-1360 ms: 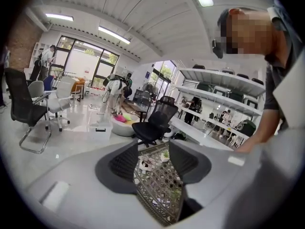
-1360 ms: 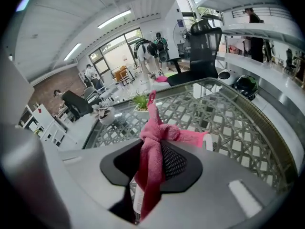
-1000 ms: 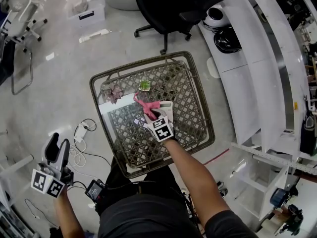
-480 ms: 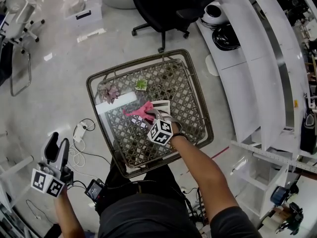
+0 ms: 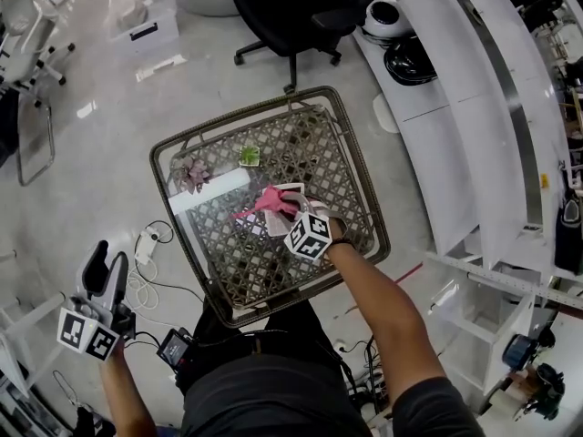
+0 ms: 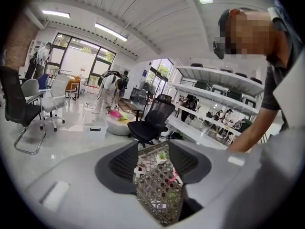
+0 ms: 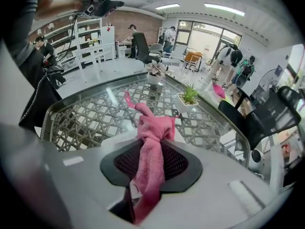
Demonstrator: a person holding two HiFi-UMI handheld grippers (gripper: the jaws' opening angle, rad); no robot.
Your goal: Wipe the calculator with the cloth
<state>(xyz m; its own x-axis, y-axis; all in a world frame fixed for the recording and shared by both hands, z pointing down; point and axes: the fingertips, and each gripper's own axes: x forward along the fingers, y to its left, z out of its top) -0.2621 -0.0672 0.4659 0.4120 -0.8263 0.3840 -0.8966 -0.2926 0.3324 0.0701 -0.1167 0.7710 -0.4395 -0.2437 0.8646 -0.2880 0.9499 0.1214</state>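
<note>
At the far left, the left gripper [image 5: 107,262] [image 6: 153,162] is held off the table over the pale floor, its dark jaws a little apart with nothing between them; its marker cube shows black-and-white squares, no words. Next comes a square glass-topped table [image 5: 173,148] with a woven lattice under the glass. On its left part stand a small purplish potted plant [image 5: 192,173] and a small green potted plant [image 5: 249,156]. Near the table's middle, the right gripper [image 5: 286,215] [image 7: 151,162] points steeply down, its jaws clamped on a pink cloth [image 5: 269,200] [image 7: 153,142], which bunches against the white calculator [image 5: 275,223] lying flat on the glass. Its keys and any print are too small to read. White shelving [image 5: 455,107] curves along the right.
</note>
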